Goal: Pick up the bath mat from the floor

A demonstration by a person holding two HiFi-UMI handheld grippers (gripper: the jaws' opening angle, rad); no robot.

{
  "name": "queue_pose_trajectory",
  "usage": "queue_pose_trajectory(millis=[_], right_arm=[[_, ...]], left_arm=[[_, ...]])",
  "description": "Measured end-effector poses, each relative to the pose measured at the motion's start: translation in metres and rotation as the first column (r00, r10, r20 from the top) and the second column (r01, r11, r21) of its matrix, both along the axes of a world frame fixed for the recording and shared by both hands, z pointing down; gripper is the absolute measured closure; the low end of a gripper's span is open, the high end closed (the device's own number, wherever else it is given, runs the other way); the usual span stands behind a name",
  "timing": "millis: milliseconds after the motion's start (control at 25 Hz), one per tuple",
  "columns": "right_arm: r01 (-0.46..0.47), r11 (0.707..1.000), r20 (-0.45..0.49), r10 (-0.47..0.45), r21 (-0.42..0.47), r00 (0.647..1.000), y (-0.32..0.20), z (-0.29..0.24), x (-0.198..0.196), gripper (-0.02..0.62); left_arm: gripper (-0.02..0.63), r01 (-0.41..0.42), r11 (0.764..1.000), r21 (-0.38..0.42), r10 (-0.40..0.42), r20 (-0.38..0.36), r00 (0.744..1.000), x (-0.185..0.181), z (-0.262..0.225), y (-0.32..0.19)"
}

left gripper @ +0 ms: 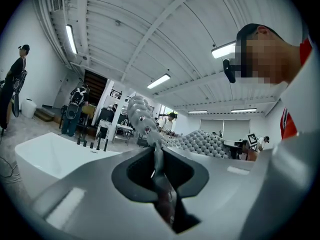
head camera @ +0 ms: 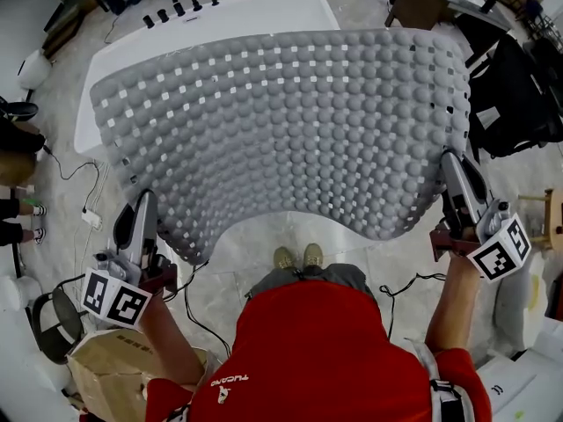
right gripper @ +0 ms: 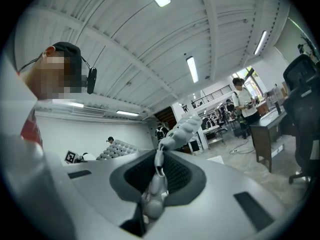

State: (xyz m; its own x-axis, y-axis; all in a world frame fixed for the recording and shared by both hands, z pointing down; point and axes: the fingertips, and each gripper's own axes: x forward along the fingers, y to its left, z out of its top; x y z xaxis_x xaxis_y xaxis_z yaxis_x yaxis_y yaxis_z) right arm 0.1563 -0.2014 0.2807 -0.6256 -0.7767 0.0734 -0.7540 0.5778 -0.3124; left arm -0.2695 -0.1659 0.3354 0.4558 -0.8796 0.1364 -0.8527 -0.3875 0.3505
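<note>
The grey bath mat (head camera: 281, 121), covered in round bumps and square holes, hangs spread out in the air in front of me, off the floor. My left gripper (head camera: 147, 202) is shut on its near left corner. My right gripper (head camera: 453, 161) is shut on its near right corner. In the left gripper view the mat's edge (left gripper: 142, 119) is pinched between the jaws of my left gripper (left gripper: 157, 159) and rises beyond them. In the right gripper view a bumpy strip of mat (right gripper: 182, 129) sticks out of my right gripper (right gripper: 159, 164).
A white bathtub (head camera: 264, 11) with black taps stands under and behind the mat. A cardboard box (head camera: 106, 367) sits at the lower left, cables (head camera: 88, 214) trail on the marble floor, and a black chair (head camera: 519, 104) is at the right. A person's feet (head camera: 13, 209) show at the left edge.
</note>
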Motion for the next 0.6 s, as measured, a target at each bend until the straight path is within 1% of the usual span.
queue_pose_trajectory(millis=[160,320,440,600], right_arm=[[-0.001,1.0,-0.004,0.001,-0.005,1.0,-0.003,-0.002,0.001,0.555],[0.014,1.0,-0.008,-0.014,-0.008,1.0,-0.004,-0.015,0.005,0.555],[0.02,1.0,-0.001,-0.02,-0.005,1.0,-0.003,-0.017,0.006,0.555],[0.016,1.0,-0.003,-0.016,-0.007,1.0,-0.003,-0.006,-0.003,0.555]], left_arm=[[0.56,0.002,1.0,-0.001,-0.002,-0.007,1.0,-0.001,0.0,0.0],[0.56,0.004,1.0,-0.002,-0.004,-0.016,1.0,0.008,-0.01,0.002],[0.56,0.001,1.0,-0.001,-0.001,-0.008,1.0,0.013,-0.015,0.003],[0.56,-0.004,1.0,-0.006,0.004,-0.006,1.0,0.002,-0.003,-0.001]])
